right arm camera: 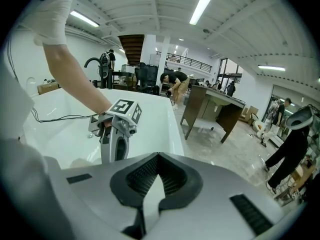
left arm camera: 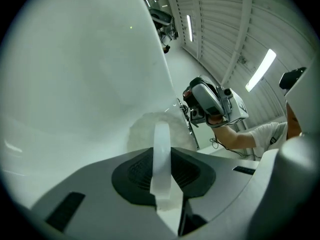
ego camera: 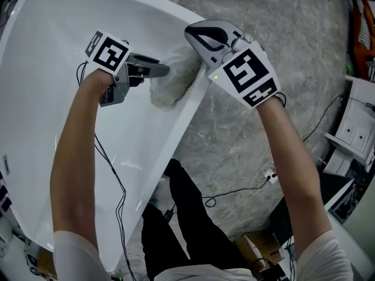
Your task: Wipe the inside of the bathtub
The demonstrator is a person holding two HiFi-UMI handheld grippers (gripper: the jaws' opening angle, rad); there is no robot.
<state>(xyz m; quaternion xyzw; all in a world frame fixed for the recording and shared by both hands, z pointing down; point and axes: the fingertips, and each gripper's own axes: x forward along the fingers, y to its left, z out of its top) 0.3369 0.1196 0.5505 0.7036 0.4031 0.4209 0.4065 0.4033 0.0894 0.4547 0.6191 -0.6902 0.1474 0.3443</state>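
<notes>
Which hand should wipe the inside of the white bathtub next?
Left. The left gripper is inside the white bathtub, shut on the strap of the fluffy white pad. The right gripper is by the rim, shut and empty.

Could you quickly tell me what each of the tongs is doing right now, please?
Left tongs: shut on the strap of the white fluffy cloth.
Right tongs: shut, nothing between them.

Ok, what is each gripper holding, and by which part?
The left hand-held gripper pinches the fluffy white wiping pad by its white strap; the right hand-held gripper is shut on nothing.
</notes>
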